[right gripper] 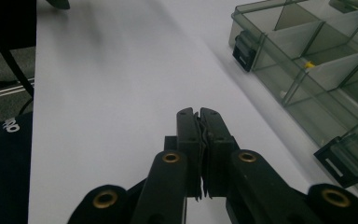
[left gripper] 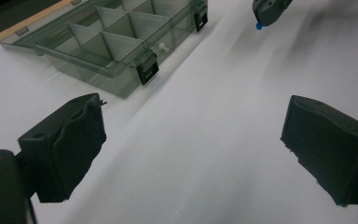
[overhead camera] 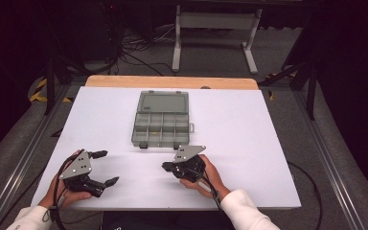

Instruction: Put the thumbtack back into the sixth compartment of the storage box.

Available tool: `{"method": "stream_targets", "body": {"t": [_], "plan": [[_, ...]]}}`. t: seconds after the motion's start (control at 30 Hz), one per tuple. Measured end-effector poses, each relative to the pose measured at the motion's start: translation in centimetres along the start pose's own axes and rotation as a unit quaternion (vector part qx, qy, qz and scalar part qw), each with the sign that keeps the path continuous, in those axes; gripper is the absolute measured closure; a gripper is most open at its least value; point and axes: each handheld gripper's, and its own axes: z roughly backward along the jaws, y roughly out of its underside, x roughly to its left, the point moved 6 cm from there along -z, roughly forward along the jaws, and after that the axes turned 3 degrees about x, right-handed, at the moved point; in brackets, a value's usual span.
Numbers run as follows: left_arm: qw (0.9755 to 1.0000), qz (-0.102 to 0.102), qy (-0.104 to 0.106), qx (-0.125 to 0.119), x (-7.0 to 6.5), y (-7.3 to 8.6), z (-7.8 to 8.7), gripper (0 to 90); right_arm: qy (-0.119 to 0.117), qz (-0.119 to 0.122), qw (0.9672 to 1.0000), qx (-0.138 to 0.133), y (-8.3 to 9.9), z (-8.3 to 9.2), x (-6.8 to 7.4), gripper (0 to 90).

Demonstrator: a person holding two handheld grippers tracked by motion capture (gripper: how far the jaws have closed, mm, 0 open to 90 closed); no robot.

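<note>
Right gripper (right gripper: 200,116) closed on a tiny blue item (identity unclear); left gripper (overhead camera: 103,167) wide open, empty. Advise approaching the organiser box (overhead camera: 162,120) slowly, above its dividers.

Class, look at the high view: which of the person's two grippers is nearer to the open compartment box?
Right. The right gripper sits just before the compartment box, near its front latches; the left gripper lies farther off to the box's front left.

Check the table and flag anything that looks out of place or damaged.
The pad on one left gripper finger looks torn and ragged at its edge. Otherwise nothing stands out: the organizer box lies open and square on the table, nothing spilled.
</note>
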Motion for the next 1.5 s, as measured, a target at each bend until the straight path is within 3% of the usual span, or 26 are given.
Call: {"method": "stream_targets", "body": {"t": [0.77, 1.5], "plan": [[0.9999, 0.011, 0.002, -0.007, 0.1, 0.0, 0.1, 6.6, 0.022, -0.012, 0.9993, -0.028, -3.0, -0.8, -1.7, 88.2], [0.9999, 0.01, 0.002, -0.008, 0.1, 0.0, 0.1, 6.4, 0.038, -0.014, 0.9988, -0.027, -5.7, -2.2, -3.4, 88.2]]}}
